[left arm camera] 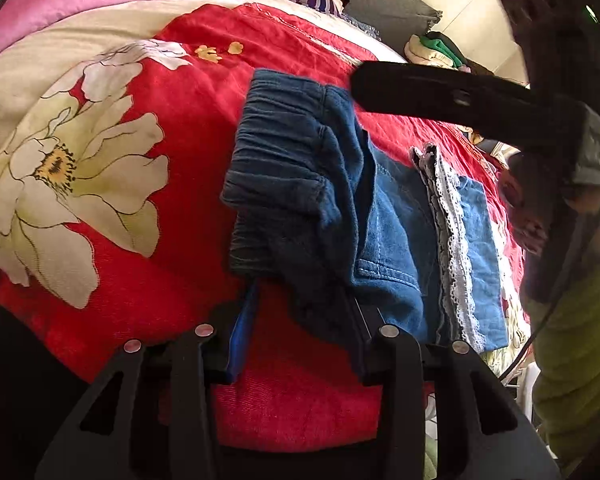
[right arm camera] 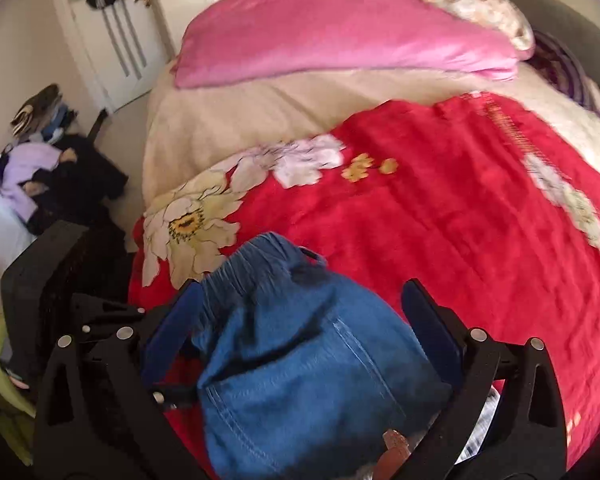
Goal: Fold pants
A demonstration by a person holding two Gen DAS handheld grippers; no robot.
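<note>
The folded denim pants are lying on the red floral blanket, at twelve o'clock from the left claw. Both claws are gaping wide, gripping nothing; the right claw is straddling the pants.

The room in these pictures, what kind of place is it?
Most likely a home bedroom. A bed carries a red flowered blanket and a pink pillow, a white door has bags hanging on it, and clothes lie piled on the floor.

No readable text, label, brand or number shows in either view
</note>
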